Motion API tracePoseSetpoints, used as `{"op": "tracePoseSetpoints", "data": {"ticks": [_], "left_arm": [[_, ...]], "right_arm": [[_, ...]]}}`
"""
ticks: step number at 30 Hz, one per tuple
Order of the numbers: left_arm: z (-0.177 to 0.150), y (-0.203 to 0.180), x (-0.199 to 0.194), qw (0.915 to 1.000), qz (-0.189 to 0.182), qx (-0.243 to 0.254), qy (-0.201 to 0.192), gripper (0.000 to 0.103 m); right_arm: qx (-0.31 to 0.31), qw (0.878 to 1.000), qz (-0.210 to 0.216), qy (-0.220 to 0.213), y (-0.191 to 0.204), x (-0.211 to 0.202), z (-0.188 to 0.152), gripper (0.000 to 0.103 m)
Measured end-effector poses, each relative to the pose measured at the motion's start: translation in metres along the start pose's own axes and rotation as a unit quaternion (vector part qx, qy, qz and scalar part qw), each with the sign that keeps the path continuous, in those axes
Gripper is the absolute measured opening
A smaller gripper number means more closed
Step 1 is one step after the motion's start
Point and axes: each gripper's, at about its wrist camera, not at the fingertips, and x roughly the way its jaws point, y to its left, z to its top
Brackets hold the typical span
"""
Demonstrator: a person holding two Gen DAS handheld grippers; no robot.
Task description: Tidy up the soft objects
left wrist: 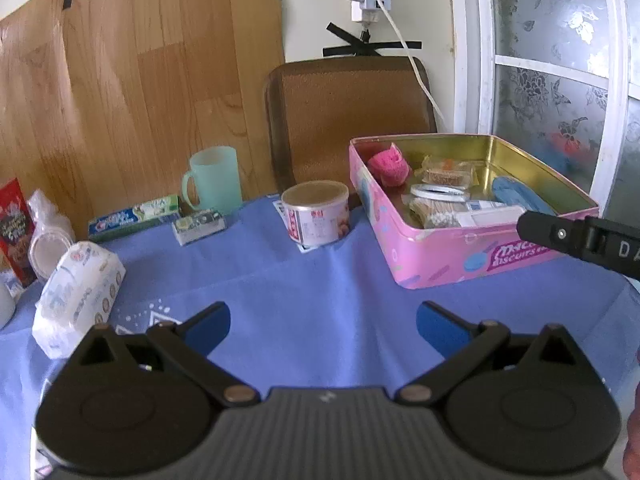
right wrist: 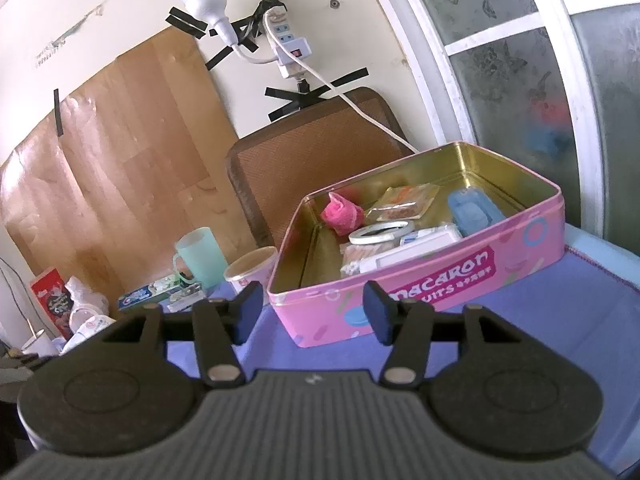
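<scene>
A pink biscuit tin (left wrist: pixel 440 256) stands open on the blue tablecloth (left wrist: pixel 280 280). It holds a pink cloth ball (left wrist: pixel 390 164), a blue sponge (left wrist: pixel 520 196), a tape roll (left wrist: pixel 438 192), snack packets and a white pack. A soft white tissue pack (left wrist: pixel 78 292) lies at the table's left edge. My left gripper (left wrist: pixel 324 322) hovers open over bare cloth between the tissue pack and the tin, with nothing in it. My right gripper (right wrist: pixel 314 308) is open and empty just in front of the tin (right wrist: pixel 420 292). One of its fingers (left wrist: pixel 560 234) shows over the tin's near rim in the left wrist view.
A squat can (left wrist: pixel 316 218), a green mug (left wrist: pixel 212 180), a toothpaste box (left wrist: pixel 134 216) and a small packet (left wrist: pixel 200 226) line the table's far side. A red carton (left wrist: pixel 14 232) and plastic cups sit at far left. A brown chair back (left wrist: pixel 348 120) rises behind the table.
</scene>
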Motion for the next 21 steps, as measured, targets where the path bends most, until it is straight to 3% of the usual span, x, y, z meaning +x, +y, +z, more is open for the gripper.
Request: {"op": "tracePoseSetpoints", "data": {"ticks": [21], "left_arm": [[-0.005, 0.004, -0.001, 0.9997, -0.01, -0.005, 0.019, 0.103]], "right_arm": [[-0.019, 1.0, 0.015, -0.017, 0.017, -0.008, -0.001, 0.07]]}}
